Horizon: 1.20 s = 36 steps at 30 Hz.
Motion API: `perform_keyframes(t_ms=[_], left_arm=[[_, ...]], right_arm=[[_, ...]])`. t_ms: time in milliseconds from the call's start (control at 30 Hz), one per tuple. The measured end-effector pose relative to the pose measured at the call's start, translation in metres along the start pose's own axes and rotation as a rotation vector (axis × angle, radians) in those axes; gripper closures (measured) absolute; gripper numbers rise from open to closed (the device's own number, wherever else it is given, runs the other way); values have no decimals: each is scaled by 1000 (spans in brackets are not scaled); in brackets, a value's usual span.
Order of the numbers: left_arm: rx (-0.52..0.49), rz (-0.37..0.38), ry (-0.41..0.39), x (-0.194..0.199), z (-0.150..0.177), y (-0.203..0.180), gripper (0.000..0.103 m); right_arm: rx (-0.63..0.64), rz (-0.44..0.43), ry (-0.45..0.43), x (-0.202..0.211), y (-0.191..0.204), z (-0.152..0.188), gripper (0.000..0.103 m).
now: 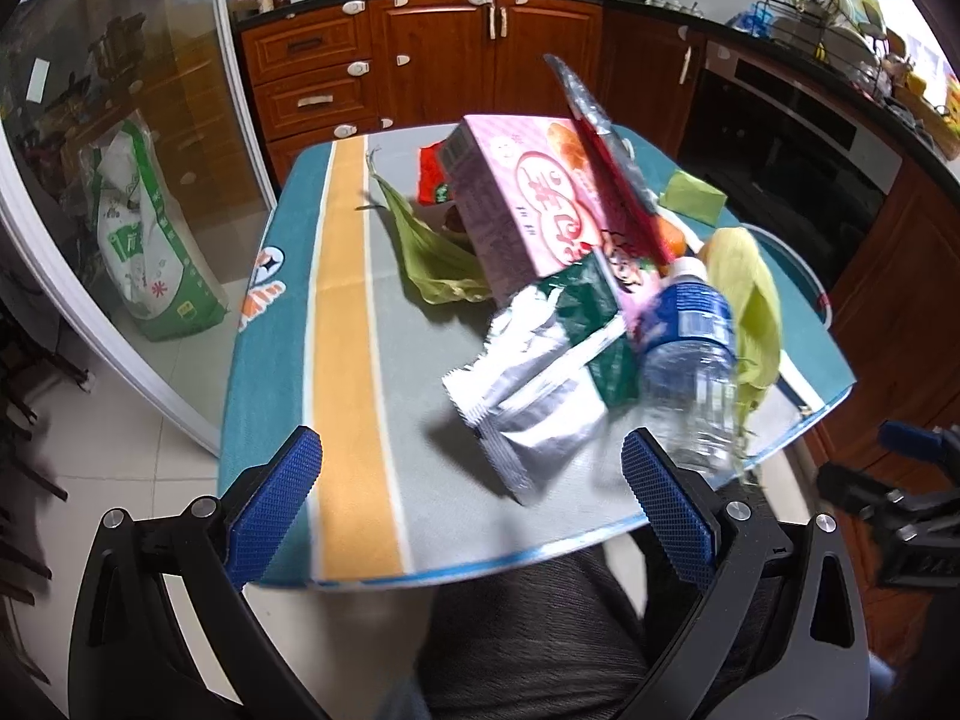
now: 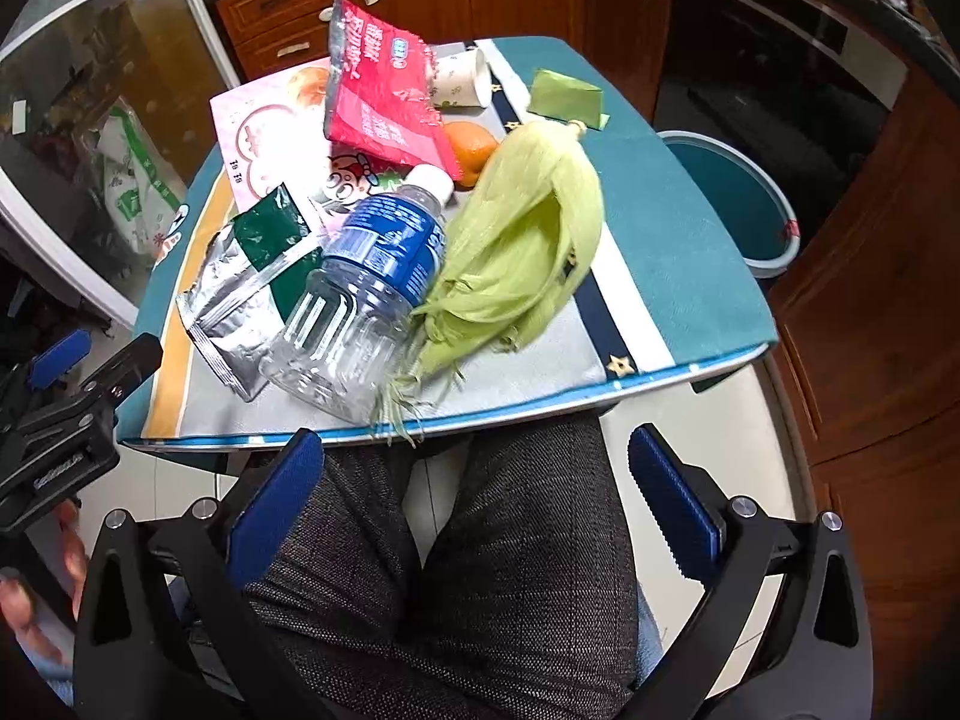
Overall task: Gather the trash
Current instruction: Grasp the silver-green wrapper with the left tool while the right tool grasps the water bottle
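Note:
A pile of trash lies on the small table (image 1: 342,312): a pink box (image 1: 528,198), a red wrapper (image 2: 384,102), a silver and green foil packet (image 1: 528,378), a clear water bottle (image 2: 366,294), corn husks (image 2: 522,234), an orange (image 2: 471,150), a paper cup (image 2: 462,79) and a folded green paper (image 2: 564,99). My left gripper (image 1: 471,498) is open and empty over the table's near edge, just short of the foil packet. My right gripper (image 2: 477,498) is open and empty, held above the person's lap in front of the table.
A teal trash bin (image 2: 756,240) stands on the floor at the table's right side. Wooden kitchen cabinets (image 1: 432,54) and an oven (image 1: 792,138) are behind. A glass door (image 1: 120,180) and a green-white sack (image 1: 150,240) are at the left. The person's knees (image 2: 498,552) are under the near edge.

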<state>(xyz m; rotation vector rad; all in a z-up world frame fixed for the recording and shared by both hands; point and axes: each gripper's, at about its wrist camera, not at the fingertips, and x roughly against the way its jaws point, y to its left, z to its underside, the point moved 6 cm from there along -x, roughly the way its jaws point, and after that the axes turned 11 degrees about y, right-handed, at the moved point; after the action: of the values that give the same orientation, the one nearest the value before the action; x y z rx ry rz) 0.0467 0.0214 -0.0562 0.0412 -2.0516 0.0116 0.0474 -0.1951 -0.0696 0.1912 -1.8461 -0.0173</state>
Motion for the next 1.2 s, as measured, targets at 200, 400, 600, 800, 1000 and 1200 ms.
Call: perform_keyframes(t_ms=[200,400,600,800,1000,1200], left_arm=[[-58,28,30,-24,-11,15,3],[-142,108,112,-58,-21,5,3],[-209,155,145,-80,-29,-15,3],[-289,194,126,-78,-22,-38,28],[-288,295,135,-68,-8,-47,73],[-297,288,125,-55,-4,-52,87]], right_arm=[[9,-79,29,0,7,-32,5],[-7,-228,87,-20,25,-62,5],[-34,-283,163,-45,38,-72,40],[-56,-303,230,-66,43,-68,40],[-88,-323,248,-79,49,-70,30],[-65,-335,207,-83,53,-66,37]])
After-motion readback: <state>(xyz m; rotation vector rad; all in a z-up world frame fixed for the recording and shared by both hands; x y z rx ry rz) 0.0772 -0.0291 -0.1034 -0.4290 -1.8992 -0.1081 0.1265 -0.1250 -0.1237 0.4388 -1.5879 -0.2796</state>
